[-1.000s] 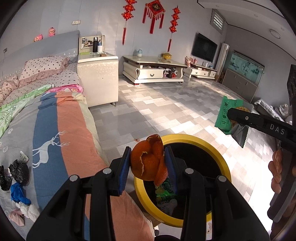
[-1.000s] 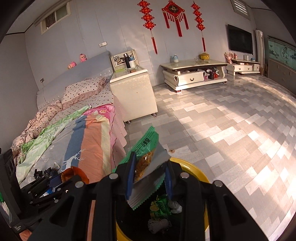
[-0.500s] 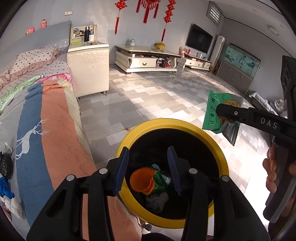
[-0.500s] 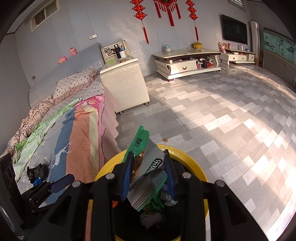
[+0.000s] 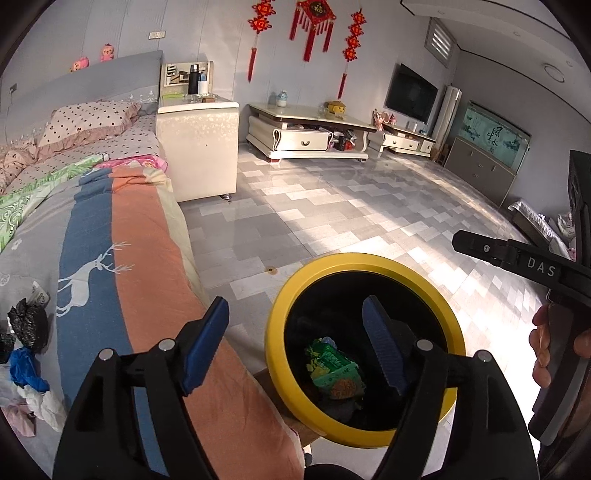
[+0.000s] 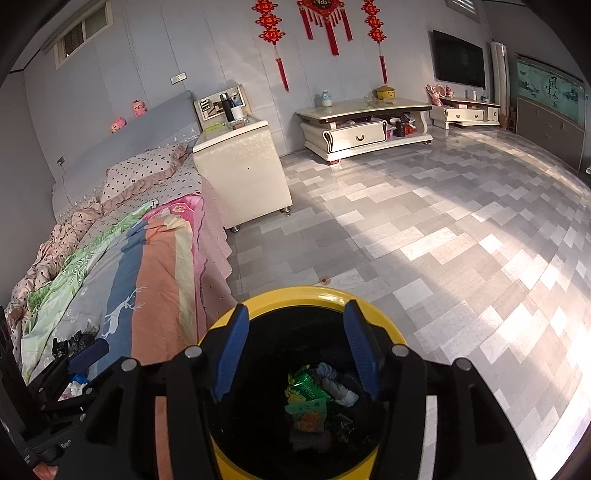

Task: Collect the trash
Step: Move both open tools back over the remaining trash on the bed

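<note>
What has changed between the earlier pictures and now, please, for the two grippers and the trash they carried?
Both let go. The left gripper dropped its orange peel, the right gripper its green snack wrapper, into the yellow-rimmed bin; both jaws have just been opening and now stand empty. The bin and the scraps on the bed stayed put.

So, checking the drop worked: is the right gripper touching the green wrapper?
Apart. The right wrist view shows the right gripper empty, green wrapper lying down inside the bin.

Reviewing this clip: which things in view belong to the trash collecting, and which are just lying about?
Job:
- round yellow-rimmed black bin
- green snack wrapper inside it
- crumpled black, blue and white scraps on the striped bedspread
- left tool, right tool, both open and empty

Lying about:
- cream bedside cabinet
- red knot hangings
</note>
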The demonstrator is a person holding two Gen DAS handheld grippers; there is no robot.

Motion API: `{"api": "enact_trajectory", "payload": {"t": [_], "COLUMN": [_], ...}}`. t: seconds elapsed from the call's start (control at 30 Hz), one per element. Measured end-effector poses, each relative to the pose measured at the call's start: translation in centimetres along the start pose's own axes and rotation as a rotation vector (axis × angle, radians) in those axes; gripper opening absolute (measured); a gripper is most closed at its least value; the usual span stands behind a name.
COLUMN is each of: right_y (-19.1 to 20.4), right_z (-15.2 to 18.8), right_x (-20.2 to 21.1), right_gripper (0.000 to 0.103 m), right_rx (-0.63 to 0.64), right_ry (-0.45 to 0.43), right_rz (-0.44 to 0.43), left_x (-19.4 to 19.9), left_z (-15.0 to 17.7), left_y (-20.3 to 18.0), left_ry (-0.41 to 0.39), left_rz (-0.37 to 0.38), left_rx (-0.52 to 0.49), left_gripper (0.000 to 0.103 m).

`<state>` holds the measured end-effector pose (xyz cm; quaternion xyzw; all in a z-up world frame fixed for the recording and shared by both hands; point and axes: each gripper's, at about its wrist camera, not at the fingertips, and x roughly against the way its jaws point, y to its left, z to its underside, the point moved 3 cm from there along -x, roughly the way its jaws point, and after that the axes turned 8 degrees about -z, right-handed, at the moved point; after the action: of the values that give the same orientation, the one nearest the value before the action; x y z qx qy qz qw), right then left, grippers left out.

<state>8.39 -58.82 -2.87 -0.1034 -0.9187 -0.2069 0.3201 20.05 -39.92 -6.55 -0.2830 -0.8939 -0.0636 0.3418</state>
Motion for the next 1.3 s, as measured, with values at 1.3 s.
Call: {"api": "enact_trajectory", "payload": {"t": [1.3], "right_y": [27.8], "right_z": [3.7], "right_x": [-3.5], "right_gripper": [0.068], "right_rx": [0.386], "right_ry": [0.059], "right_rz": [-0.360], "left_x": [13.4], "left_z": [2.9], "left_y": [37.7], "left_ry": [-0.106], "left_rz": [-0.524], "left_rx": [0.333], "left_gripper": [0.086]}}
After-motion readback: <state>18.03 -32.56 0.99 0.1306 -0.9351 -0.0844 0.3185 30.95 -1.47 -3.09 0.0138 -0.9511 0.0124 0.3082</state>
